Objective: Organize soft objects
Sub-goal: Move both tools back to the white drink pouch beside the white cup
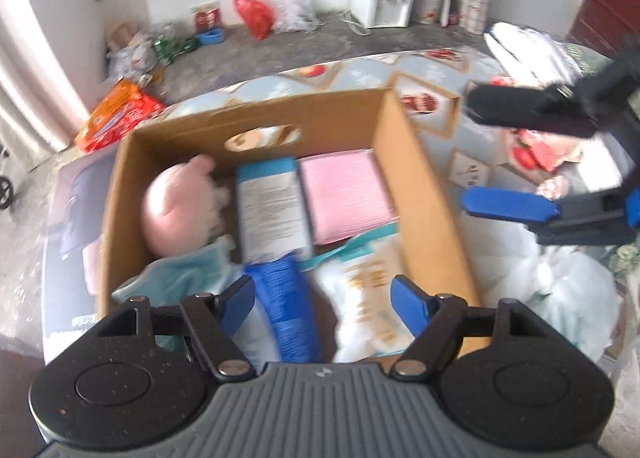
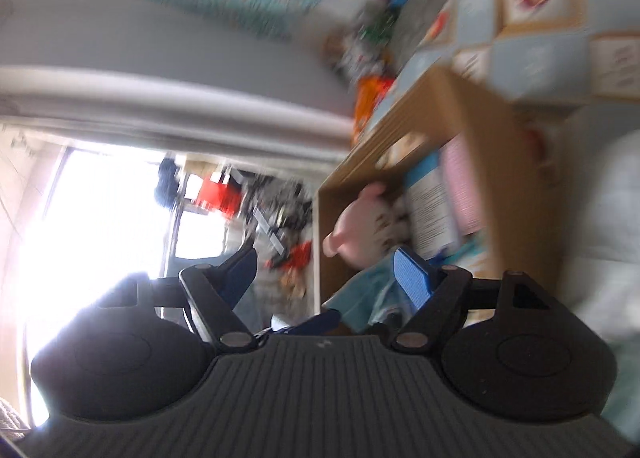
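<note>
1. The left tongs [image 1: 324, 296] stood spread above the near end of the cardboard box [image 1: 424, 194], with nothing pinched between the blue pads; a blue-striped soft pack [image 1: 286, 306] and a white pouch with gold print [image 1: 366, 294] lay below the gap, apparently resting in the box, not gripped.
2. The right tongs [image 2: 325, 274] were also spread and empty. In the left wrist view they showed [image 1: 492, 150] off to the right of the box, over the patterned tabletop [image 1: 436, 70], well apart from the contents, which suits a hand clear of the box and free for the next item.
3. Inside the box the soft things were packed side by side, probably to use the floor of it: a pink plush toy [image 1: 180, 206] against the left wall, a pale packet with a teal band [image 1: 272, 210] in the middle, a pink flat pack [image 1: 346, 198] against the right wall, and a teal cloth [image 1: 180, 278] at the near left corner.
4. A white bag [image 1: 560, 298] lay outside the box to its right, likely still to be sorted.
5. The right wrist view was heavily blurred, so finer detail there could not be told.
</note>
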The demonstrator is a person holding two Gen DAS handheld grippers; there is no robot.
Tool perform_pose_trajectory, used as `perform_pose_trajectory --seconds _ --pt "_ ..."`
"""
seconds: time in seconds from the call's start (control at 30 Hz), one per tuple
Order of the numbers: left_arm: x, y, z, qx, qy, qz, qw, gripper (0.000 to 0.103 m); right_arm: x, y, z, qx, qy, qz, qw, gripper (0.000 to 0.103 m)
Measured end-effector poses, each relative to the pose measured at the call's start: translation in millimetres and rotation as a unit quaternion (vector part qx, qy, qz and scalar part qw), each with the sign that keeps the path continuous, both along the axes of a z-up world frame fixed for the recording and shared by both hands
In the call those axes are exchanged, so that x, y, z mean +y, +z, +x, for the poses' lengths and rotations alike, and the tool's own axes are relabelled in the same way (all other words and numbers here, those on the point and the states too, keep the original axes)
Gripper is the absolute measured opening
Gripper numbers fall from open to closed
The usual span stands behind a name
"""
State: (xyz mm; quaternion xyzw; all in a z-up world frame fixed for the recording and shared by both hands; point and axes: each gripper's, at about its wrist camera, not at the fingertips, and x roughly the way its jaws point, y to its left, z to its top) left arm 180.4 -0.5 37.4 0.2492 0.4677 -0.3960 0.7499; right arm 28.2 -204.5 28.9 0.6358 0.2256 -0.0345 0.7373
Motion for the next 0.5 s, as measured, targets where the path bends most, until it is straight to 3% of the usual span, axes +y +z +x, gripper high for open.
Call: perform_pose_trajectory --seconds 0.23,0.5 --pt "-51.5 8.2 -46.3 0.007 -0.049 -0.011 0.9987 0.076 -30.2 -9.0 -106.0 0.051 -0.090 -0.003 0.995 0.076" --pt "-109.8 0.0 -102.0 0.012 -0.107 -0.016 0.9940 0.075 -57.2 -31.5 -211.6 0.126 -0.173 0.005 0.977 0.076"
